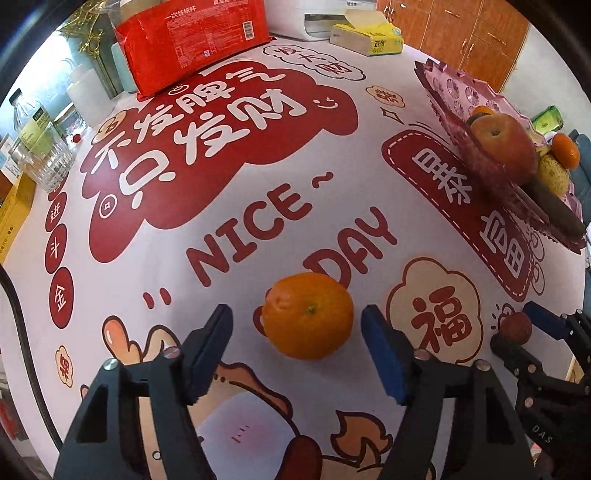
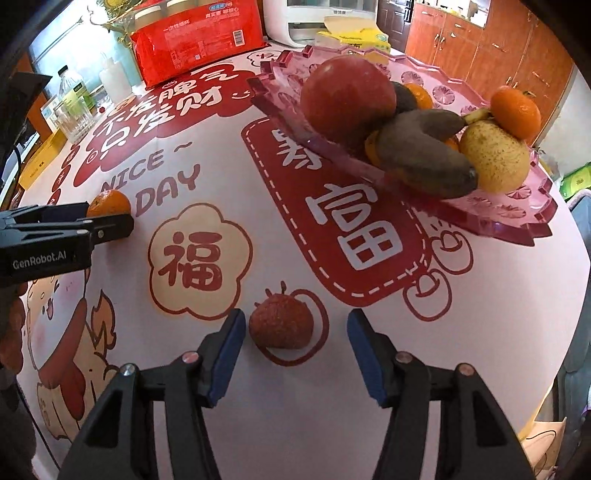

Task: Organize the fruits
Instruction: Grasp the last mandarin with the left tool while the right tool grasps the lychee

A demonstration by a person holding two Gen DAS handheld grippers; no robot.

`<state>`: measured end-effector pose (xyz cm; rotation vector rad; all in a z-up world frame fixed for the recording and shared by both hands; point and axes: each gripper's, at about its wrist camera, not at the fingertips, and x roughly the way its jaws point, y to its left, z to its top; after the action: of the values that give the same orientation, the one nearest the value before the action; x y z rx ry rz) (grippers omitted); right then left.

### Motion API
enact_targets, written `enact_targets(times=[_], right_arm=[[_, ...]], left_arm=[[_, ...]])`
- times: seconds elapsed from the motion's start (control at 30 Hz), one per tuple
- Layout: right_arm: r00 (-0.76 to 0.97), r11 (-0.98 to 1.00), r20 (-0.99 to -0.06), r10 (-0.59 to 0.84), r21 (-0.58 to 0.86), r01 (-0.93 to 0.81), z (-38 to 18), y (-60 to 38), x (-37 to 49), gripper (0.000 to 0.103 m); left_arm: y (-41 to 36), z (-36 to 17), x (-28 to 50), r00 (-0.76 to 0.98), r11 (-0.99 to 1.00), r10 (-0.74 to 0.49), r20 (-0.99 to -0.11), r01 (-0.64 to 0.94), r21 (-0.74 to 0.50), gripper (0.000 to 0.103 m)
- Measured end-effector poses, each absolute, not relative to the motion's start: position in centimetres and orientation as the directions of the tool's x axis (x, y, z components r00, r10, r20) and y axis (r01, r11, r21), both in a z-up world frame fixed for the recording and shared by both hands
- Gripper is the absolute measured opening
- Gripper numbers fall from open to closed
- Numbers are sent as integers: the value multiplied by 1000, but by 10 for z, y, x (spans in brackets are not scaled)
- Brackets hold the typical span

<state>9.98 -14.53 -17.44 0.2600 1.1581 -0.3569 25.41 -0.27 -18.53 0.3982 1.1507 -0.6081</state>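
Observation:
An orange mandarin (image 1: 307, 315) sits on the printed tablecloth between the open fingers of my left gripper (image 1: 297, 325), untouched by the pads. A small rough red lychee (image 2: 281, 325) lies between the open fingers of my right gripper (image 2: 295, 332), close to the left pad. The pink plastic fruit tray (image 2: 509, 218) stands at the far right and holds a red apple (image 2: 347, 98), a dark banana (image 2: 424, 158), a pear (image 2: 495, 158) and mandarins (image 2: 515, 112). In the left wrist view the lychee (image 1: 515, 326) sits in the right gripper (image 1: 517, 328).
A red packet of paper cups (image 1: 192, 40) and a tissue box (image 1: 365, 37) stand at the table's far edge. A glass tumbler (image 1: 44, 158) and bottles (image 1: 31, 118) stand at the far left. A white appliance (image 2: 299, 20) is behind the tray.

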Motion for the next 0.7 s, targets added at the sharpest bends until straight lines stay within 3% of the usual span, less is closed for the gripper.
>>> enact_targets(times=[0.13, 0.2, 0.7], right_arm=[[366, 914, -918, -154, 9, 407, -174, -147, 100, 46], [372, 915, -915, -154, 10, 403, -173, -146, 101, 36], [394, 934, -915, -83, 66, 350, -161, -140, 90, 30]], left_arm=[[-4, -190, 252, 274, 776, -232, -933, 631, -7, 51], [-5, -189, 250, 283, 771, -243, -928, 637, -8, 45], [4, -153, 220, 348, 798, -235, -908, 602, 25, 42]])
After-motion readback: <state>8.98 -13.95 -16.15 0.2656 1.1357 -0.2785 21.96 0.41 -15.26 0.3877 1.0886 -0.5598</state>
